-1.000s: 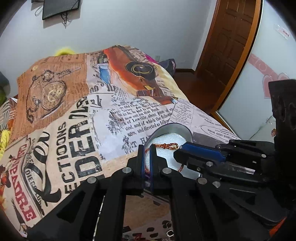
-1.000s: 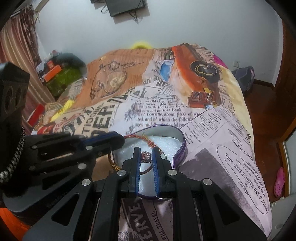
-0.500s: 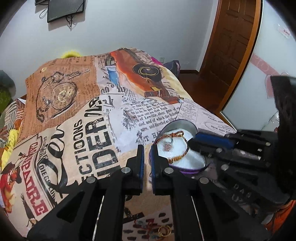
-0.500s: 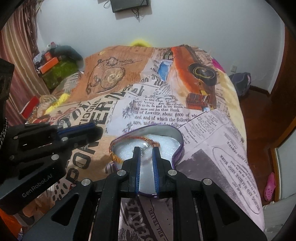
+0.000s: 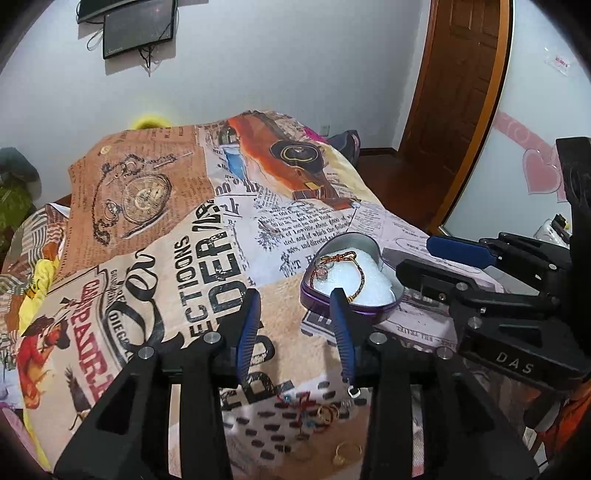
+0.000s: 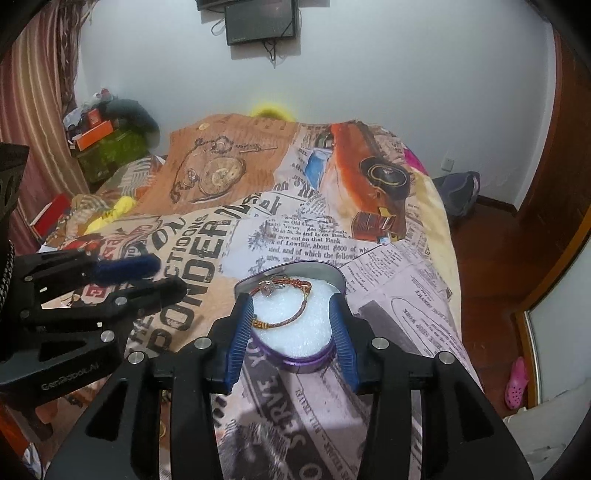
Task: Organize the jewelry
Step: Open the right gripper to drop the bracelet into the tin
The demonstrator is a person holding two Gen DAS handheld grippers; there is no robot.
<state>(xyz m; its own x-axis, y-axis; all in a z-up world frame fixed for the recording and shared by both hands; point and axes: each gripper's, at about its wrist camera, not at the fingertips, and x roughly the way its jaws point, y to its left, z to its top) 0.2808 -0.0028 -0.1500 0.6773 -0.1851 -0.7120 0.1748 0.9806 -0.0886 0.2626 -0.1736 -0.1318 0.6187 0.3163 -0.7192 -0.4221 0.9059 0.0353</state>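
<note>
Both grippers, left gripper (image 5: pixel 293 297) and right gripper (image 6: pixel 290 308), released; braided red-gold bracelet (image 6: pixel 286 301) in purple heart-shaped tin (image 6: pixel 295 360) between right jaws, snag risk.

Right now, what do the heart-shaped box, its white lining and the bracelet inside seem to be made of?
Heart-shaped box: likely thin metal, given its silvery reflective inner wall and glossy purple outside.
White lining: probably foam, matte and grainy.
Bracelet: looks like braided red-and-gold cord with a small shiny charm.

Home bedroom: bed (image 6: pixel 417 258), wooden door (image 5: pixel 454 92), wall-mounted screen (image 6: pixel 260 20).
</note>
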